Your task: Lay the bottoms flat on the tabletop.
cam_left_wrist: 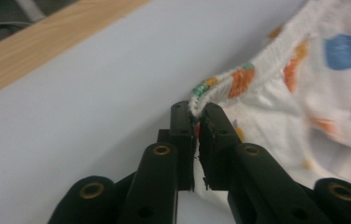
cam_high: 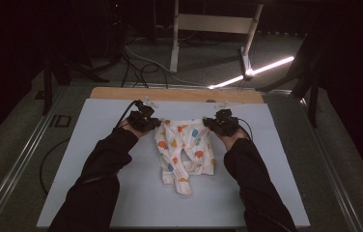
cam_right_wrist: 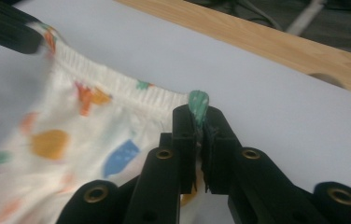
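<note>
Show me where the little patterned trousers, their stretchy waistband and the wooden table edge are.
Patterned trousers (cam_high: 185, 145), high view, on the white cloth between the legs.
Waistband (cam_right_wrist: 117, 79), right gripper view, on the ribbed elastic.
Wooden table edge (cam_left_wrist: 47, 44), left gripper view, on the bare wood strip.

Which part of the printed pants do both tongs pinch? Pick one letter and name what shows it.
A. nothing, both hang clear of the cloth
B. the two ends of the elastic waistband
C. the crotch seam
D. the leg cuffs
B: the left tongs and the right tongs each close on a corner of the gathered waistband of the printed pants, whose legs trail toward the person on the table.
</note>
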